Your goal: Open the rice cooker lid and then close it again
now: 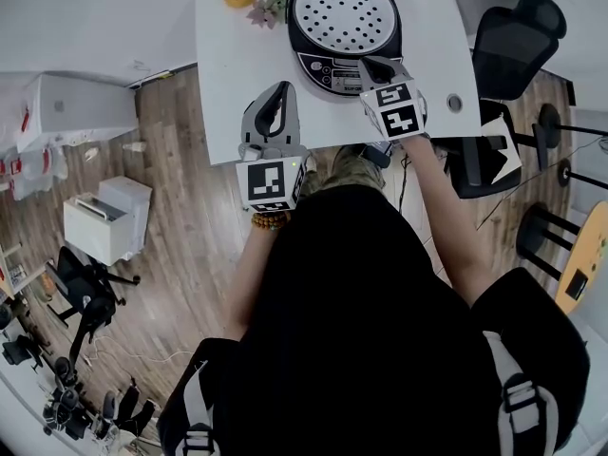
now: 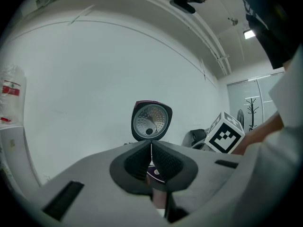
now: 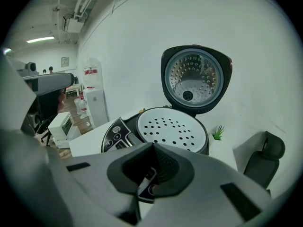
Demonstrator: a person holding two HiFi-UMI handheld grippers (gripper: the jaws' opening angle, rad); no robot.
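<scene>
The left claw [image 1: 281, 93] is closed and held level; the right claw [image 1: 372, 66], also closed, tips downward farther away.

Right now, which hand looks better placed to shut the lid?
The right, probably. The right gripper hovers over the rice cooker's front panel, facing the upright lid; the left gripper is farther off, near the table edge.
</scene>
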